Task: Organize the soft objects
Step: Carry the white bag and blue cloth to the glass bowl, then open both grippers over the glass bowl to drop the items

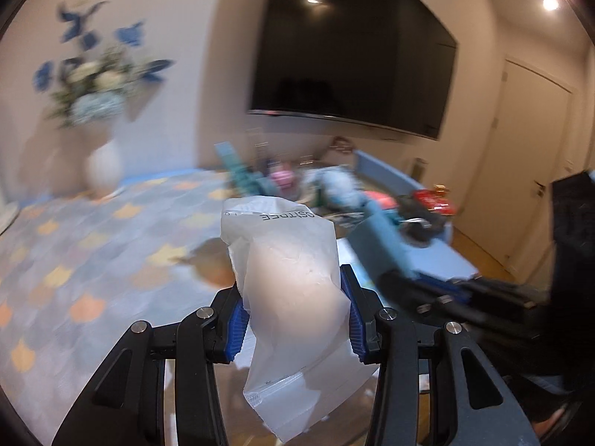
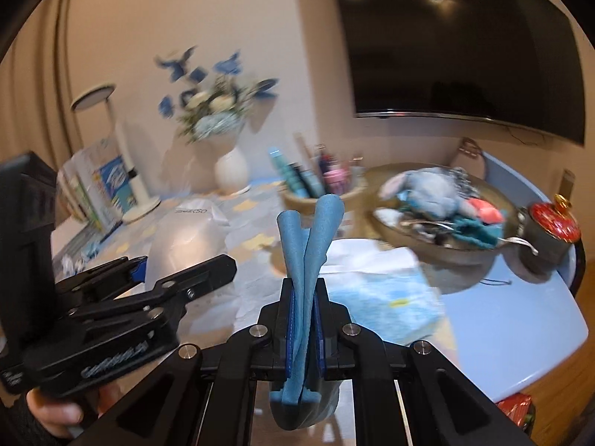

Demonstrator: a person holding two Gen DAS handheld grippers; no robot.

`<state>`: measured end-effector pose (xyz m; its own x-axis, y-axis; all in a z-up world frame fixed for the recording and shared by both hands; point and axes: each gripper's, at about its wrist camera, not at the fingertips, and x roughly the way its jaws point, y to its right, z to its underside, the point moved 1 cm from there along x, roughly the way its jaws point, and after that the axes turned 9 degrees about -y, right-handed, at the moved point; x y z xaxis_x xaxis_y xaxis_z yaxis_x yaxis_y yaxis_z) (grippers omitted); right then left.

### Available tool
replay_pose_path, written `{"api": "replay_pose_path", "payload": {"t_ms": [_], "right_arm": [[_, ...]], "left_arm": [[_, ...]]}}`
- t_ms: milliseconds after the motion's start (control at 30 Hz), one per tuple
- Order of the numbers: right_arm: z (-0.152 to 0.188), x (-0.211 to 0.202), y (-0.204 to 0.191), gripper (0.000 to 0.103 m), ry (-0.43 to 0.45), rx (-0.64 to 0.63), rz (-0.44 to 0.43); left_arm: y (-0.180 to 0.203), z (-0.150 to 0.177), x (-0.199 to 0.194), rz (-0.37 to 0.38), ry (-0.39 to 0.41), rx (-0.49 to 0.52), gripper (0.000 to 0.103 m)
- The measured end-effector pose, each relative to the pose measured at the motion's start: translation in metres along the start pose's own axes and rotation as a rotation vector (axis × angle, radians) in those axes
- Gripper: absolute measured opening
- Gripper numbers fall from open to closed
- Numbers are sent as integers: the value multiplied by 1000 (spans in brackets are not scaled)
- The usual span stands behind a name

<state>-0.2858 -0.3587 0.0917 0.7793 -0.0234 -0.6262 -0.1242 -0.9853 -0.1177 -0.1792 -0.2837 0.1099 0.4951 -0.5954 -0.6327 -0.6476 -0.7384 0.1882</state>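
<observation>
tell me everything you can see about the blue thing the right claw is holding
The blue cloth looks like soft, matte fabric, folded or rolled into two tube-like ends that splay apart at the top. The right claw is shut on its middle, holding it roughly upright above the table. Its lower end bunches below the claw. Only the pads touch it.

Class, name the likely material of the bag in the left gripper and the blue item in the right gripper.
Bag: probably thin frosted plastic; it is translucent and creased, with a zip strip.
Blue item: probably soft matte fabric or foam; it is folded and pinched flat, with a stitched edge.
</observation>
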Motion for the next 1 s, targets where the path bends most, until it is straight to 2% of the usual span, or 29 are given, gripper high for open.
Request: {"api": "replay_pose_path", "payload": {"t_ms": [133,233,400,533,633,733,833,867,933,967,1000], "right_arm": [[-1,-8,33,8,26,83,8],[-2,-15,63,8,51,141,51],[-15,-22,116,8,74,249,126],[-50,-23,155,9,104,315,116],[-86,-13,176,8,114,323,139],[-115,11,197,9,79,369,124],[-139,39,216,9,37,417,119],[-145,48,220,9,29,422,131],[-156,62,225,9,16,420,139],[-161,70,228,13,7,420,140],[-166,77,230,19,-6,418,130]], "left_arm": [[32,-24,16,53,-2,54,41],[56,-44,36,93,-20,86,41],[78,-82,67,151,-63,75,41],[84,-128,93,139,-76,56,41],[77,-155,119,154,-159,28,41],[61,-176,141,149,-194,-46,41],[56,-191,154,135,-181,-59,42],[55,-195,158,130,-176,-53,43],[55,-199,163,124,-162,-38,52],[55,-202,166,119,-158,-30,53],[53,-204,169,103,-153,-36,64]]}}
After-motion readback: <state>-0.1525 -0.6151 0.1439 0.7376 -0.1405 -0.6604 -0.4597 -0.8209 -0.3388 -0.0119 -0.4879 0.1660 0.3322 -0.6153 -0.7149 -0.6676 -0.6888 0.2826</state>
